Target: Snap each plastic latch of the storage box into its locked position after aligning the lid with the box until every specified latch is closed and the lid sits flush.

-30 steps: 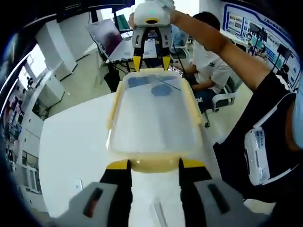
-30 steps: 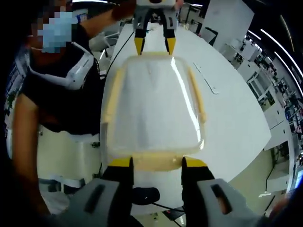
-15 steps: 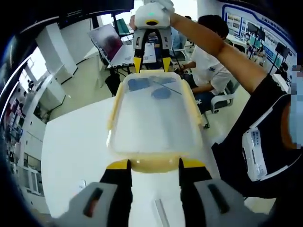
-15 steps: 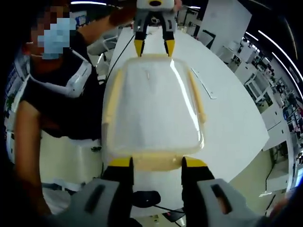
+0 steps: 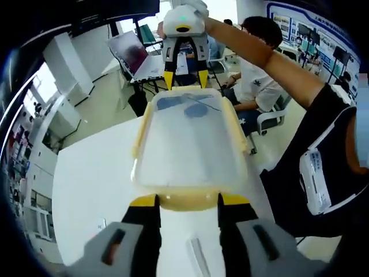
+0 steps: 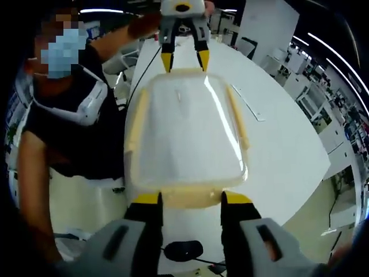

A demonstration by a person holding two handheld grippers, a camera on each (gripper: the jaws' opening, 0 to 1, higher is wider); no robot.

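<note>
A storage box with a clear lid (image 5: 187, 138) and pale yellow rim hangs in the air between my two grippers. In the left gripper view, my left gripper (image 5: 188, 201) is shut on the near yellow end latch (image 5: 187, 203). My right gripper (image 5: 185, 79) grips the far end. From the right gripper view the same lid (image 6: 184, 133) runs away from my right gripper (image 6: 188, 199), shut on its near end latch (image 6: 187, 199), toward the left gripper (image 6: 184, 62). Long yellow side latches (image 6: 239, 121) (image 6: 135, 124) lie along both long edges. The lid looks level on the box.
A white table (image 5: 92, 184) (image 6: 282, 144) lies below the box. A thin strip (image 6: 248, 104) rests on it, and a dark mouse-like object (image 6: 183, 251) sits below my right jaws. A laptop (image 5: 135, 49) and a seated person (image 5: 253, 75) are behind. The person holding the grippers (image 6: 63, 115) stands beside the box.
Both grippers keep the same hold on the box ends. The room and table behind have slid slightly, so box and cameras moved together a little.
</note>
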